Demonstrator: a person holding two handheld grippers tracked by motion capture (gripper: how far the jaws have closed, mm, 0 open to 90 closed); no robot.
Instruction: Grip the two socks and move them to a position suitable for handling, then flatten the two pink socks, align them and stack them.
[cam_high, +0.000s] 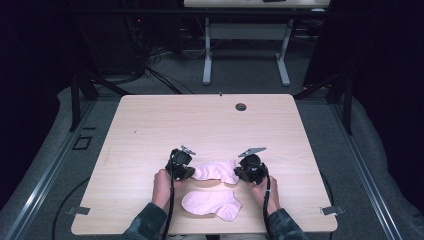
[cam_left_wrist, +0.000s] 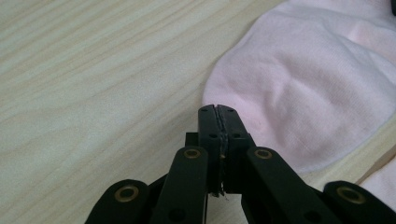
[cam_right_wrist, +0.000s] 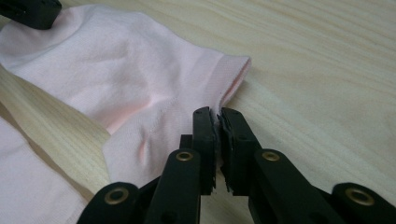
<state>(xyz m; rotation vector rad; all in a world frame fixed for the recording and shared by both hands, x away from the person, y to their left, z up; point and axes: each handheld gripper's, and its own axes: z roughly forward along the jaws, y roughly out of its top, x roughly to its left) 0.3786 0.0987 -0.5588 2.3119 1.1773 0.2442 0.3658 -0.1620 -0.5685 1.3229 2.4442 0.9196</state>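
Observation:
A pale pink sock (cam_high: 216, 171) lies flat across the wooden table (cam_high: 200, 125), with both grippers at its ends. My left gripper (cam_high: 192, 173) is at its left end; in the left gripper view the jaws (cam_left_wrist: 218, 110) are pressed shut, their tips touching the rounded toe edge of the sock (cam_left_wrist: 303, 93), and no fabric shows between them. My right gripper (cam_high: 238, 173) is at the right end, and its jaws (cam_right_wrist: 218, 112) are shut on the edge of the sock (cam_right_wrist: 130, 70) near the ribbed cuff. A second pink sock (cam_high: 212, 203) lies nearer the person.
The second sock's edge (cam_left_wrist: 384, 183) shows at the lower right of the left gripper view and again (cam_right_wrist: 28, 186) at the lower left of the right gripper view. A cable hole (cam_high: 241, 106) sits at the far table edge. The left gripper's tip (cam_right_wrist: 28, 11) rests on the far sock end.

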